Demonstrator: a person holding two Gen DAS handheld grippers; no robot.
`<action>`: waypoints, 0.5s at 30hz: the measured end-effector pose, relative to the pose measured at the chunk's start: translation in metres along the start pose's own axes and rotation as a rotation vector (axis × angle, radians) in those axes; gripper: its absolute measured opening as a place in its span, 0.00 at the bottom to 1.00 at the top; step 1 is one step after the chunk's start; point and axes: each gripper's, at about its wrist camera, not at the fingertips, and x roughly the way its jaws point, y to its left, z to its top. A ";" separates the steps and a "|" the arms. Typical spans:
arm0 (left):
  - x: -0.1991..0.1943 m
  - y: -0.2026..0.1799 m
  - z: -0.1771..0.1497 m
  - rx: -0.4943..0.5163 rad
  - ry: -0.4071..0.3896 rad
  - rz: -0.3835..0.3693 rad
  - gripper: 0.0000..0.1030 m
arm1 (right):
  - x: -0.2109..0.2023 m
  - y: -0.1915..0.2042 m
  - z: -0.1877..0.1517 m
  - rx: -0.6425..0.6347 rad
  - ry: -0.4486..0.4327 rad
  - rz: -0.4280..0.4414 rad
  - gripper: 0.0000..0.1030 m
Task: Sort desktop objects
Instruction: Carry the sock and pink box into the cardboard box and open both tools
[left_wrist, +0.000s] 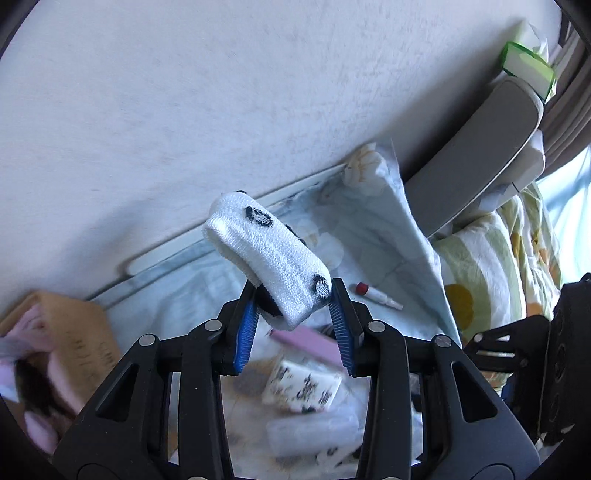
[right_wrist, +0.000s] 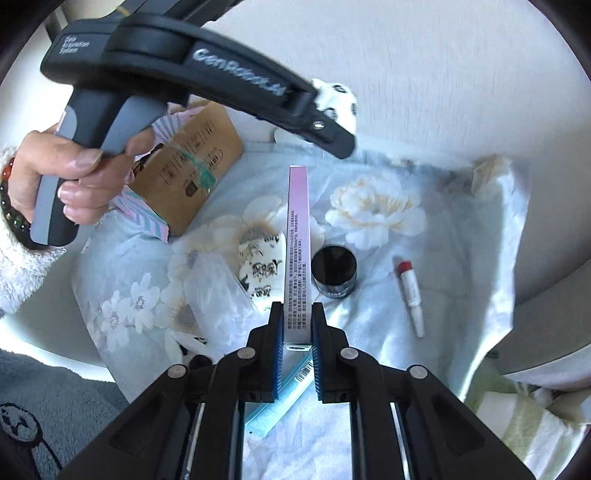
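In the left wrist view, the left gripper (left_wrist: 295, 317) clamps the lower end of a rolled white sock (left_wrist: 269, 254) with dark panda marks, held clear above the floral cloth (left_wrist: 373, 236) that covers the desk. Below the jaws lie a white printed box (left_wrist: 303, 387) and, blurred, a pink box (left_wrist: 306, 341); a red-capped lipstick tube (left_wrist: 376, 295) rests off to the right. The grip sits near one end, so the roll could pivot or slip; a steady carry with the pads kept pressed would serve best.

In the right wrist view, the right gripper (right_wrist: 297, 325) is clenched on the near end of the long pink box (right_wrist: 297, 236), which juts forward over the cloth between the printed box (right_wrist: 258, 266) and a dark round jar (right_wrist: 334, 273). The person's hand (right_wrist: 62, 173) works the left tool's handle above a brown carton (right_wrist: 188, 173). Because the box is long and pinched at one end, it should probably stay level and swing slowly, clear of the jar and the lipstick tube (right_wrist: 410, 295).
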 end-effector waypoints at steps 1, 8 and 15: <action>-0.007 0.004 -0.002 -0.005 0.002 0.019 0.33 | -0.005 0.002 0.001 -0.009 -0.003 -0.008 0.12; -0.055 0.016 0.000 -0.019 -0.072 0.072 0.33 | -0.027 0.016 0.017 -0.046 -0.014 -0.066 0.12; -0.102 0.041 -0.020 -0.053 -0.120 0.095 0.33 | -0.054 0.044 0.039 -0.129 -0.040 -0.119 0.12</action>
